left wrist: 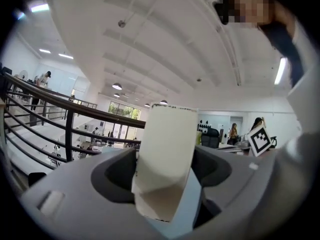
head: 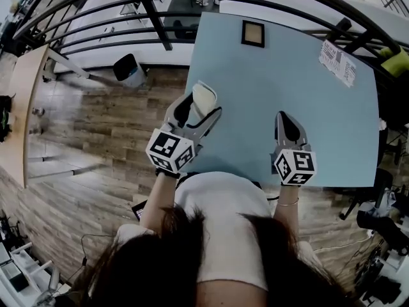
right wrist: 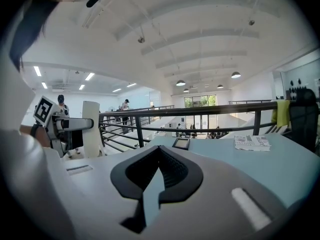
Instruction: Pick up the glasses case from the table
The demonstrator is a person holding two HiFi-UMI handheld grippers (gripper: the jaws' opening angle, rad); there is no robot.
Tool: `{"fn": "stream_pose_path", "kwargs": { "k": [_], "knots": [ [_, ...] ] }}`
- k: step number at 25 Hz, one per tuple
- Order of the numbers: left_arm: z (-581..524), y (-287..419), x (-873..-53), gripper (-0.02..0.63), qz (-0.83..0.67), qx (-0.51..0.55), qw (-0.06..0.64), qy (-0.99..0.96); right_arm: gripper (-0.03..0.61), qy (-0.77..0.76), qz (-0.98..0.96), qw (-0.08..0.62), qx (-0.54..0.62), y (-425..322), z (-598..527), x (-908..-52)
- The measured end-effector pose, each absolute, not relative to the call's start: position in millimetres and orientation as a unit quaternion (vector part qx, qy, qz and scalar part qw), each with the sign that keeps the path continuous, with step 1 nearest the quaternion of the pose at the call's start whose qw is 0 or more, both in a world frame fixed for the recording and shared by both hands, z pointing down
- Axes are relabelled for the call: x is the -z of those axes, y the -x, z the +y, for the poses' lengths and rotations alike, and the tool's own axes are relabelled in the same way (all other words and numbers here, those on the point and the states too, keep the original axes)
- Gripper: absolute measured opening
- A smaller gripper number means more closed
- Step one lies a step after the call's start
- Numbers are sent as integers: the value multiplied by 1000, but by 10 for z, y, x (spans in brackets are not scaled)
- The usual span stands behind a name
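A large white hall with a ribbed ceiling, round lamps and a dark railing point(head: 148, 8) surrounds a pale blue table point(head: 319, 126). The table stands on a floor point(head: 96, 130) of wood planks. A person point(head: 220, 235) stands at its near edge with a gripper in each hand.

The left gripper point(head: 199, 106) is at the table's left edge, its jaws clamped on the two long sides of the case point(left wrist: 165, 154). The case is cream-white, smooth and oblong with a rounded end. It stands taller than the jaws in the left gripper view and looks upright from the right gripper view. Whether its lower end is off the table cannot be told.

The right gripper point(right wrist: 159, 151) is over the table's near part, well apart from the case. Its jaws are together with nothing between them.

A grey bin point(head: 130, 70) stands on the floor beyond the table's left side. A printed packet point(head: 338, 62) lies near the far right corner, and a small dark frame point(head: 252, 33) lies at the far edge. Both are well apart from the case and from both grippers. A few other people show small in the distant hall.
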State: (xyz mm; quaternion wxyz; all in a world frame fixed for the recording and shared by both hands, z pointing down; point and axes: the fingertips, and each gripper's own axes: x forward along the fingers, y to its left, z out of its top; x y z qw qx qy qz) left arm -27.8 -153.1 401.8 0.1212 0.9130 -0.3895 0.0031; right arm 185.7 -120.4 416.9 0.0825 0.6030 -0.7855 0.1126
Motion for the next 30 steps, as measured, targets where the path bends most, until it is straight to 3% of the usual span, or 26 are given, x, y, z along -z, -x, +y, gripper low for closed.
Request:
{"fn": "stream_pose_path", "kwargs": {
  "k": [10,30],
  "knots": [
    [-1550,421,-4189,390,-395,-14,147,-907,3,-610,-780,92,-108,-1861,-1232,-4184],
    [-1647,253,-4210,390,-373,-30,130,-918,2,-615,-777,91,-100,-1894,-1326,-4169]
  ]
}}
